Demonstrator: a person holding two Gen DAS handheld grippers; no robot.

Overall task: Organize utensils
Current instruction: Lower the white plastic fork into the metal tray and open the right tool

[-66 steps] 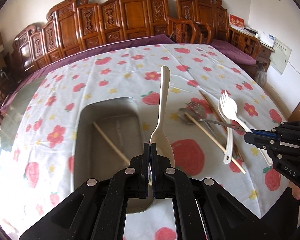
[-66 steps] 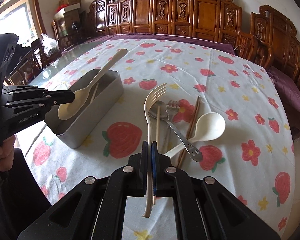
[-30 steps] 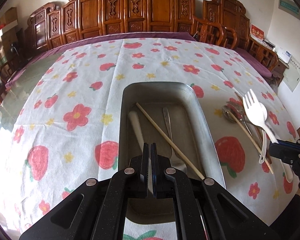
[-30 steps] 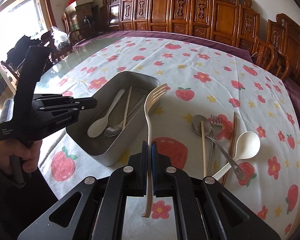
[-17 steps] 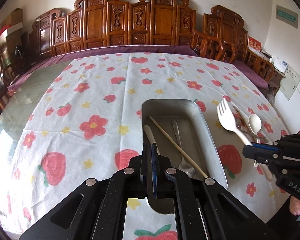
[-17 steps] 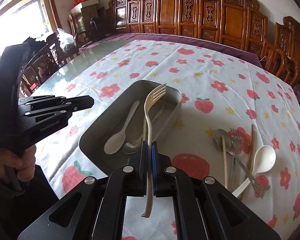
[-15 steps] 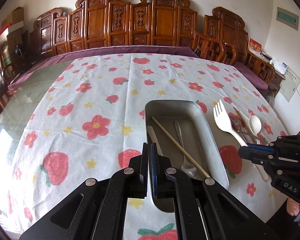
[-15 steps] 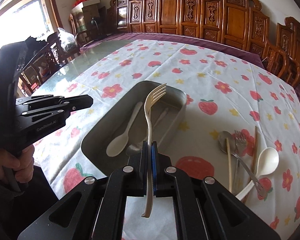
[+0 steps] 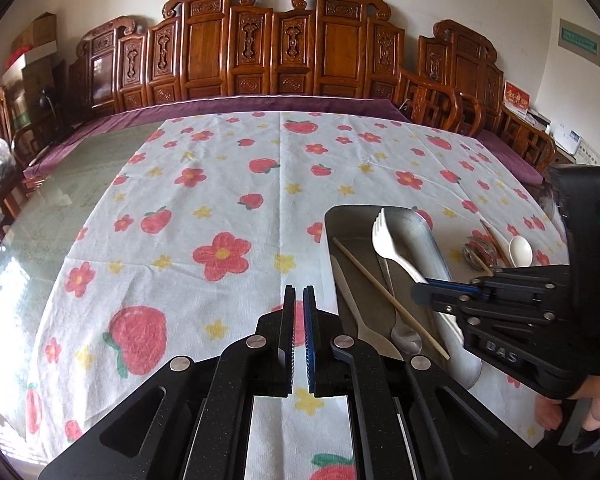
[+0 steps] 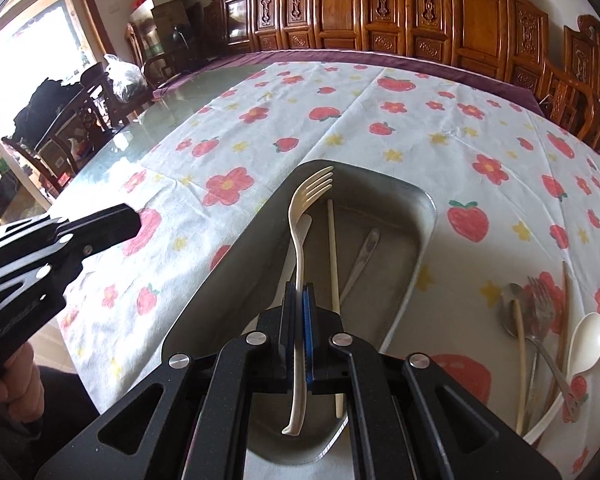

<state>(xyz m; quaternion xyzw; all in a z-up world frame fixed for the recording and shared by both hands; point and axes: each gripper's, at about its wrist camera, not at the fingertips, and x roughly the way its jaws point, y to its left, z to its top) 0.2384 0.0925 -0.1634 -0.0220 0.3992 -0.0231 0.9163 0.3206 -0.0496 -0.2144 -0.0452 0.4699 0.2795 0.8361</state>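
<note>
Fork (image 10: 300, 220) handle pinched in our right claw (image 10: 299, 300), prongs ahead over the tray (image 10: 420, 232) for dropping in; our left claw (image 9: 299, 312) hangs closed, empty, beside it.

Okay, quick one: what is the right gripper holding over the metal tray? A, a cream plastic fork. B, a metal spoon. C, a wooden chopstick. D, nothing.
A: the right gripper has its fingers shut on the cream plastic fork, with the tines pointing out over the metal tray.
</note>
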